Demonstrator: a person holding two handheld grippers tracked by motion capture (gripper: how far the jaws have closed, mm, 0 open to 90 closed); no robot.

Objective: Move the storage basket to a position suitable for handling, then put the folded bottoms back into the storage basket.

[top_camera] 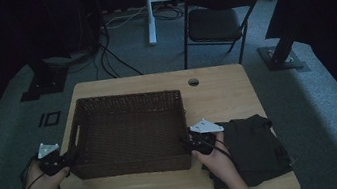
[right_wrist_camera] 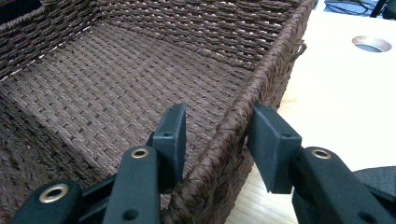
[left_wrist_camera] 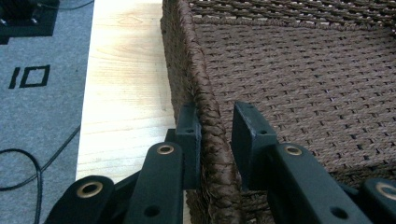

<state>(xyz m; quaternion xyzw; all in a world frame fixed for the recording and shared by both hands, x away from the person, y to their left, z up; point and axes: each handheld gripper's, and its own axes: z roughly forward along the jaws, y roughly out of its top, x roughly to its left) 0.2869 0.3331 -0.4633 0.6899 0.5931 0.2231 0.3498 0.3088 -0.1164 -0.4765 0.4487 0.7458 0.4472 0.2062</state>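
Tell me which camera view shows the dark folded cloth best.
The high view: the dark folded cloth lies whole on the table, right of the wicker basket, partly under the right hand. The right gripper view catches a dark sliver of it at the lower right corner. The left gripper view faces the basket's other wall.

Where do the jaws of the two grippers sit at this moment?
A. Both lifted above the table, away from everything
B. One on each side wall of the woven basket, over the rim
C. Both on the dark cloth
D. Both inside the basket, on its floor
B: the left gripper straddles the rim of the basket on one side wall, and the right gripper straddles the rim of the opposite wall.
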